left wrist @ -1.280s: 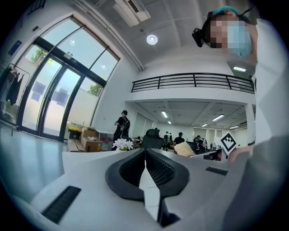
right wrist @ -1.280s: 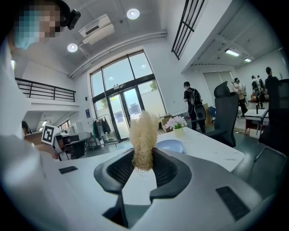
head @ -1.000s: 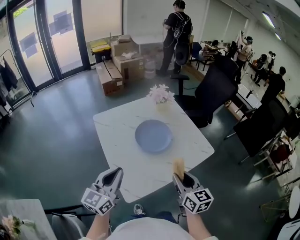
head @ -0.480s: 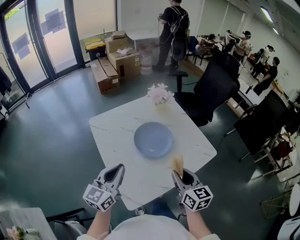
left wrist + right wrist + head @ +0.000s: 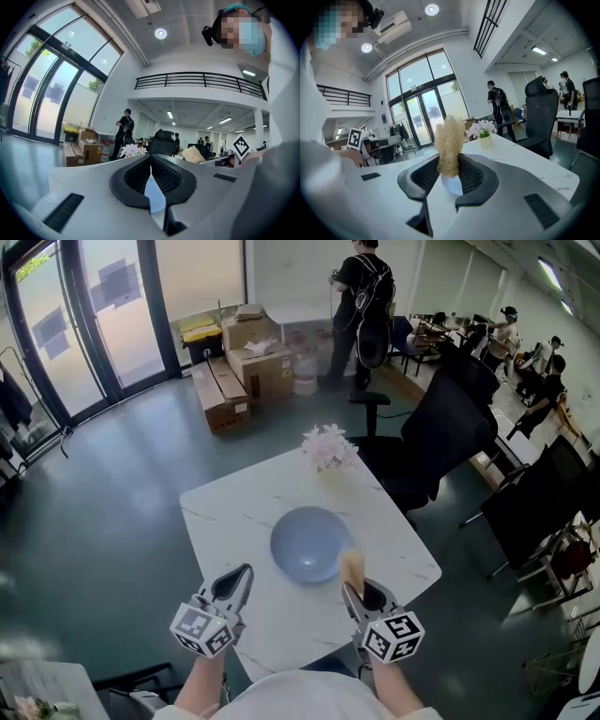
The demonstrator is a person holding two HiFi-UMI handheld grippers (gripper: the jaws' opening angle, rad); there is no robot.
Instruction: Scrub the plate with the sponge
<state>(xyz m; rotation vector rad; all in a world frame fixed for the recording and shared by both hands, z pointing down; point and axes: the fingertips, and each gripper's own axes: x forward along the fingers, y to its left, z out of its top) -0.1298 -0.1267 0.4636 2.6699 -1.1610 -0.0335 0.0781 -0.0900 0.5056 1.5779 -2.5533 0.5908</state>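
Right gripper [image 5: 357, 591] grips sponge [image 5: 352, 566] (plate [image 5: 307, 542] just beyond).

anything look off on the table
Nothing stands out. The plate lies flat on the table, the flowers stand upright at its far edge, and the sponge is clamped in the right gripper.

Busy room, white table in the middle.
We're looking down on a marbled table [image 5: 225, 521] standing on a dark green floor [image 5: 103, 512]. There are pale pink flowers [image 5: 328, 446] at its far corner, and a black office chair [image 5: 441, 437] sits near that corner on the right. Further back, cardboard boxes [image 5: 253, 367] are piled up close to the tall glass doors [image 5: 94, 315]. A person in black [image 5: 361, 296] stands beyond the boxes with their back to us. Off to the right, we can make out more people [image 5: 553, 381] among the desks.
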